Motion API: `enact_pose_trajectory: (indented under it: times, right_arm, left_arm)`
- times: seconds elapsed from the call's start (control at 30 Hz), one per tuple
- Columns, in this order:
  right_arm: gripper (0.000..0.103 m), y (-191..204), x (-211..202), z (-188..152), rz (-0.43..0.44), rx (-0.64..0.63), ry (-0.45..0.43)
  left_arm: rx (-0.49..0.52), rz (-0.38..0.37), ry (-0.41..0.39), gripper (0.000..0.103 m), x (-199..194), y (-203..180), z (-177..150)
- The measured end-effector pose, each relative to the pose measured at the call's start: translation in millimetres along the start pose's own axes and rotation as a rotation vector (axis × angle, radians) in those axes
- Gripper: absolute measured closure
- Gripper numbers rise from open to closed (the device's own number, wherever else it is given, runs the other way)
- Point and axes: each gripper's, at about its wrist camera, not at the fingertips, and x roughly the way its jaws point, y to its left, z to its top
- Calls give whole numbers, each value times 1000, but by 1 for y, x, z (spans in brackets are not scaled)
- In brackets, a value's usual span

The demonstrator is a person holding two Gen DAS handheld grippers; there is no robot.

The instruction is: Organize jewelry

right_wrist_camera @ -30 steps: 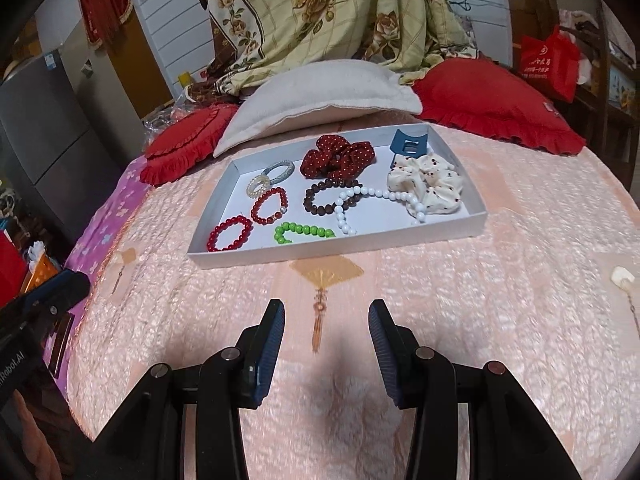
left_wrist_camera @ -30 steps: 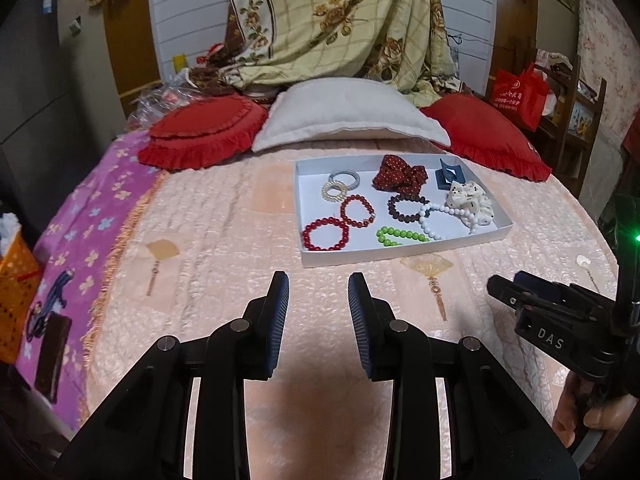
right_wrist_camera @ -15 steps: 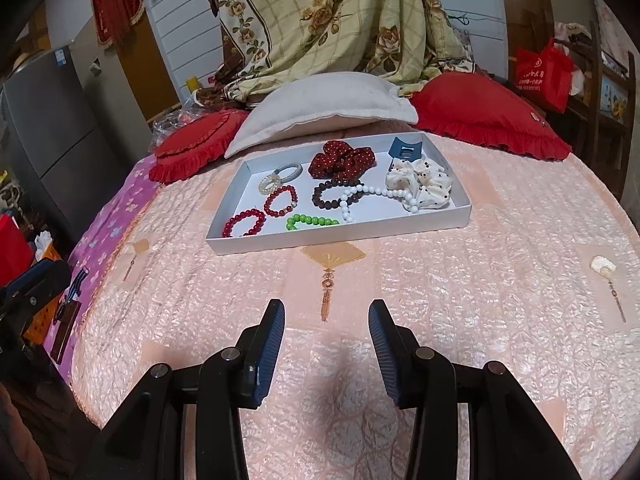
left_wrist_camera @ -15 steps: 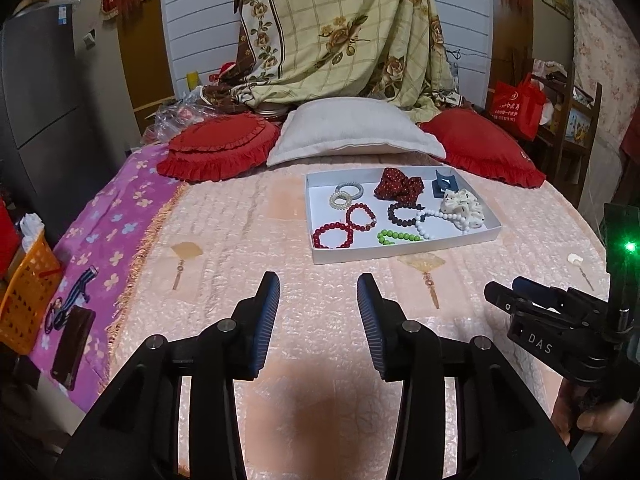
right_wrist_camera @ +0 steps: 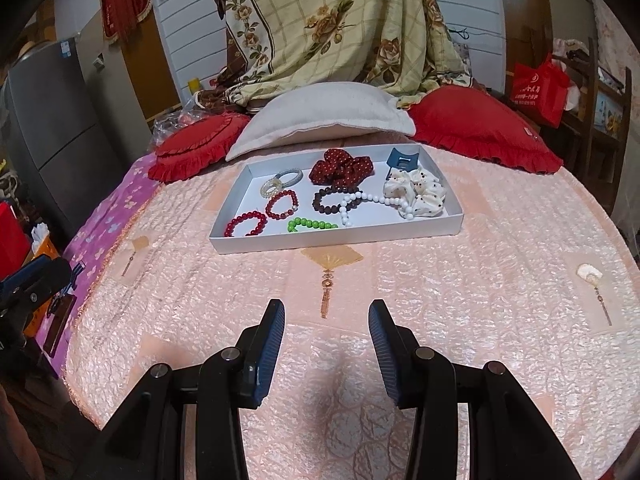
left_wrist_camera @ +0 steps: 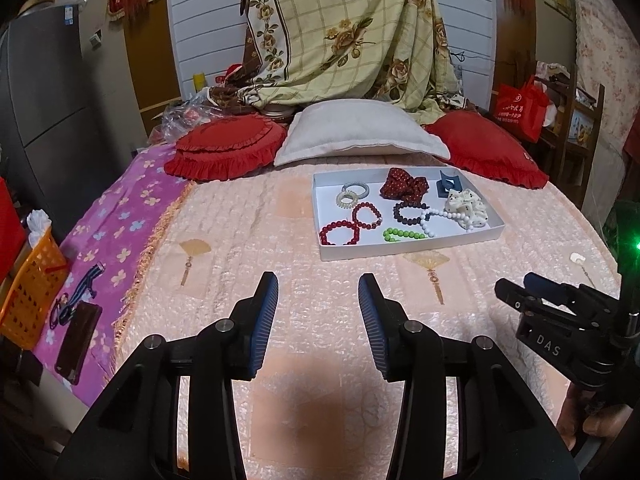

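A white tray (right_wrist_camera: 336, 236) is set on the pink quilted bedspread (right_wrist_camera: 440, 300), and the jewelry is laid inside it: two red bead bracelets (right_wrist_camera: 245, 225), a green bead strand (right_wrist_camera: 313, 224), a dark bead bracelet (right_wrist_camera: 332, 200), a white bead strand (right_wrist_camera: 372, 199), clear coil rings (right_wrist_camera: 280, 182), a red dotted scrunchie (right_wrist_camera: 341, 170), a white dotted scrunchie (right_wrist_camera: 416, 192) and a blue claw clip (right_wrist_camera: 403, 159). Behind the tray a white pillow (right_wrist_camera: 320, 118) is flanked by red cushions (right_wrist_camera: 480, 132). The left gripper (left_wrist_camera: 318, 298) and the right gripper (right_wrist_camera: 326, 326) are held over bare bedspread well short of the tray, jaws apart with nothing between them. No obstacle is seen between grippers and tray. An orange basket (left_wrist_camera: 32, 280) is seen beside the bed
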Motion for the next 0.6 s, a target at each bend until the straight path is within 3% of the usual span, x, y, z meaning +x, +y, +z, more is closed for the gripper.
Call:
enact_pose_trajectory:
  times: [0.6]
  right_arm:
    - [61,-6,7,-4,-91,-33,-8]
  left_arm:
    - [-21,22,29,62,23,-1,-3]
